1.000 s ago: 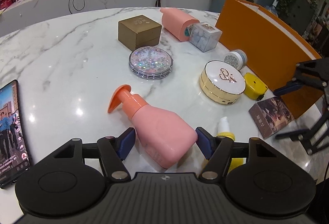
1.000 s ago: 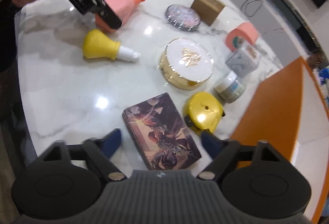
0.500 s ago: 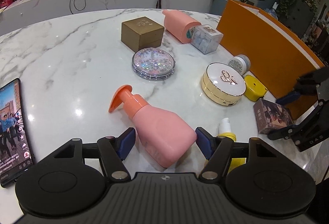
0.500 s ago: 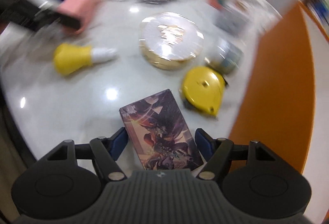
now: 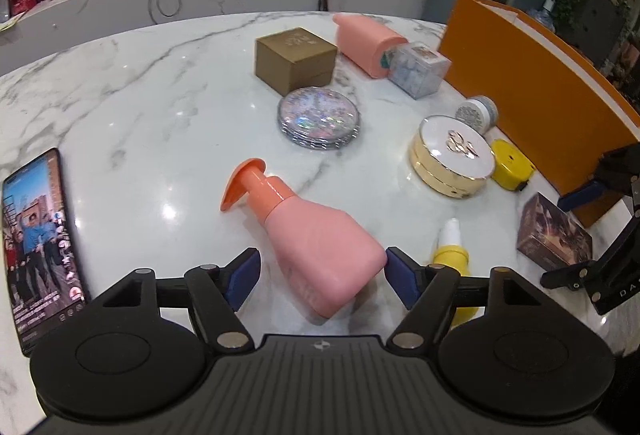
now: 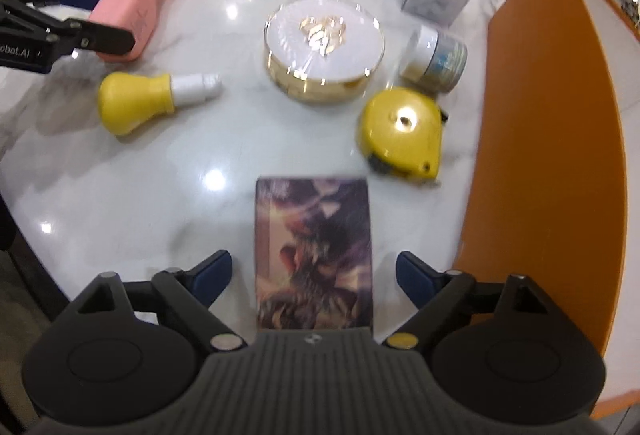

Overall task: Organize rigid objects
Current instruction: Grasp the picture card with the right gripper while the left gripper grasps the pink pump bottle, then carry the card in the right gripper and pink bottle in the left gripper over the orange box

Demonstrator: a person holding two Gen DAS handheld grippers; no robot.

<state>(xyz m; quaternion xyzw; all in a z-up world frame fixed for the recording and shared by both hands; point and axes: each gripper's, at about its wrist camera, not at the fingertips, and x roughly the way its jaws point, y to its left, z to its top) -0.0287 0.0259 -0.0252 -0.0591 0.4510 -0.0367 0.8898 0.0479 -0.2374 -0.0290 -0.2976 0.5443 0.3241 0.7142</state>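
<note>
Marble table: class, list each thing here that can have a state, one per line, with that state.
pink pump bottle: lying down, between opening left gripper fingers
yellow bottle: lying down
picture box: flat, between opening right gripper fingers
phone: screen lit
gold case: closed

— What's your bench (image 5: 140,107) carrying?

— White marble, grey veins. Upper centre of your left view: brown box (image 5: 295,59), glittery round case (image 5: 319,118), pink block (image 5: 366,43), clear cube (image 5: 420,74). Right: gold compact (image 5: 454,161), small jar (image 5: 478,112), yellow tape measure (image 5: 512,165), picture box (image 5: 554,233), orange board (image 5: 532,91).

— Lower down?

— Pink pump bottle (image 5: 308,235) on its side, yellow bottle (image 5: 452,257) beside it, phone (image 5: 38,239) at left edge.
</note>
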